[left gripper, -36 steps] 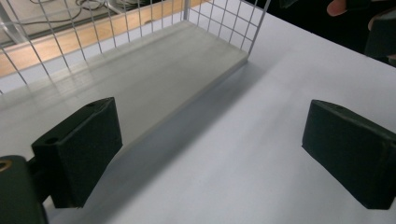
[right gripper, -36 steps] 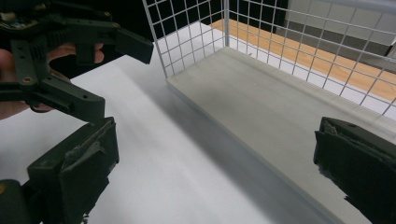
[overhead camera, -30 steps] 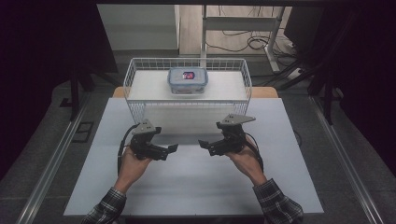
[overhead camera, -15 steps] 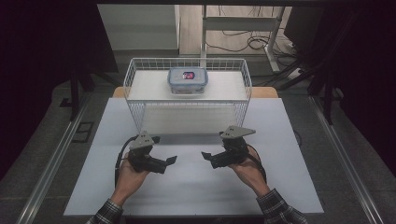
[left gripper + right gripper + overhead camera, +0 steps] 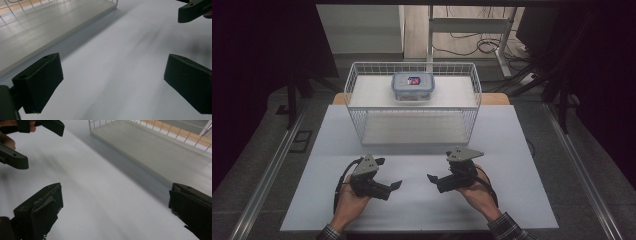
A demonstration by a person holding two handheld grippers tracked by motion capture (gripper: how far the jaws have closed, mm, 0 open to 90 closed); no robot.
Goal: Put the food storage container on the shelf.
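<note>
Both tools low over the bench, jaws spread wide, nothing in either one.

The left tool (image 5: 384, 186) and the right tool (image 5: 439, 180) sit near the front edge of the white bench (image 5: 522, 150), tips turned toward each other and well apart, both empty. Up ahead stands the wire basket (image 5: 357, 107), and the one likely target, a lidded plastic container (image 5: 413, 86), rests on a raised white shelf (image 5: 452, 92) at the back of it. It looks rigid and light, with smooth sides that could slip; a small red and blue item shows through the lid, contents otherwise unclear. Best bet, I'd say, is pinching across the short sides under the lid rim, or one tool at each end, reaching in over the basket's open top.
</note>
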